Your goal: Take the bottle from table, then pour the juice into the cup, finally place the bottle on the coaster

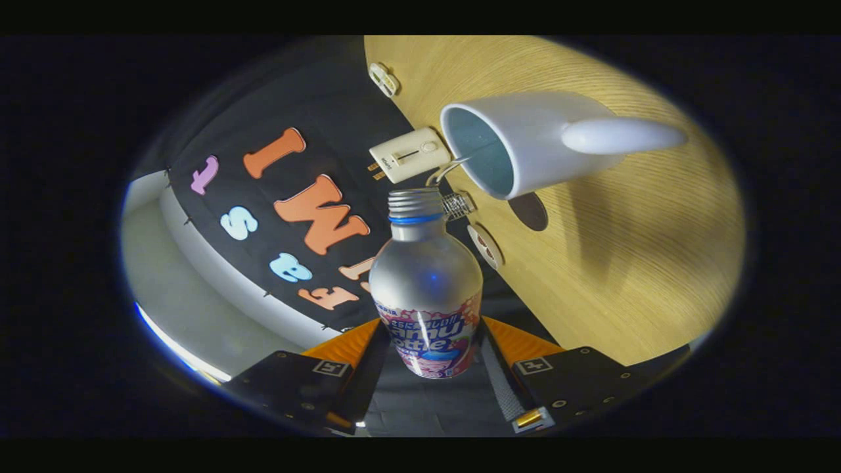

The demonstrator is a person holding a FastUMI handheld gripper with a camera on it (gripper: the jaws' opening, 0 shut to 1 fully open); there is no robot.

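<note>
Bottle [426, 289]: held between the gripper [430, 358] fingers, both pressing on its labelled lower body; mouth uncapped, neck pointing ahead toward the cup [525, 148]. The whole scene appears rolled sideways. Left of the bottle neck, a pale plug adapter [409, 154] lies on the wooden table [624, 263]. A small metal clip [458, 205] sits just beside the neck. Right of the neck, a dark round coaster [529, 211] lies next to the cup. Cup opening faces the bottle mouth, just apart; handle [621, 135] is on the far side.

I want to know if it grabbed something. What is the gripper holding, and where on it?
The gripper holds the bottle, one finger on each side of its labelled lower body. The bottle's open mouth points toward the white cup.
</note>
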